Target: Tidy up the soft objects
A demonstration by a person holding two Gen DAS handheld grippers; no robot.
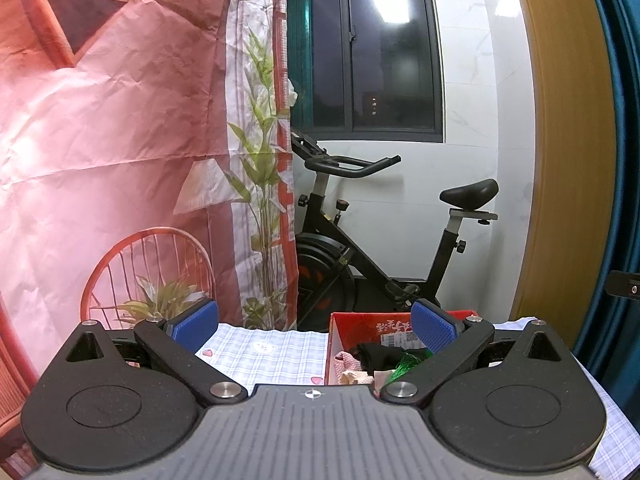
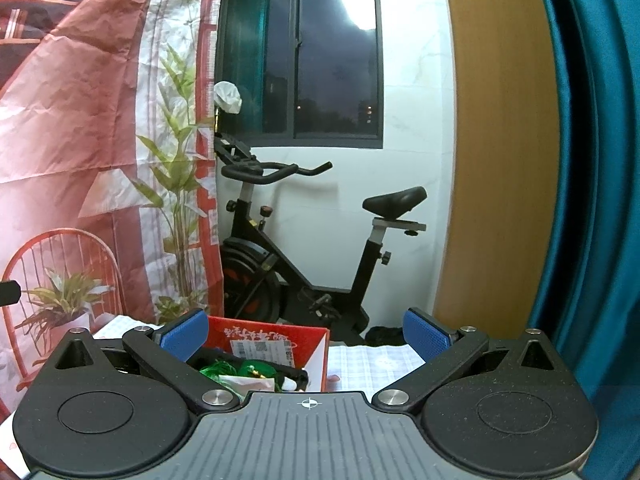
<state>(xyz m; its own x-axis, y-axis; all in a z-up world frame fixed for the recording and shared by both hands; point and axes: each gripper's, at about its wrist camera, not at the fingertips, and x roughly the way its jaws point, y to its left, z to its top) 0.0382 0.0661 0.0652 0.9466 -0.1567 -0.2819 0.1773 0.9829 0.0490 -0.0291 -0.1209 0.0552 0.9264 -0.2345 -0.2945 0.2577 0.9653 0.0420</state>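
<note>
A red cardboard box (image 1: 362, 326) stands on a checked tablecloth (image 1: 264, 354) and holds soft items: a pink cloth (image 1: 352, 368), a black cloth (image 1: 380, 356) and something green and shiny (image 1: 406, 364). My left gripper (image 1: 314, 326) is open and empty, raised above the table, with the box behind its right finger. In the right wrist view the same box (image 2: 272, 338) sits low left with the green item (image 2: 236, 370) inside. My right gripper (image 2: 306, 334) is open and empty, to the right of the box.
A black exercise bike (image 1: 360, 248) stands behind the table under a dark window (image 1: 380, 48). A printed red backdrop (image 1: 120, 140) hangs on the left. A wooden panel (image 2: 492, 152) and a teal curtain (image 2: 592, 160) are on the right.
</note>
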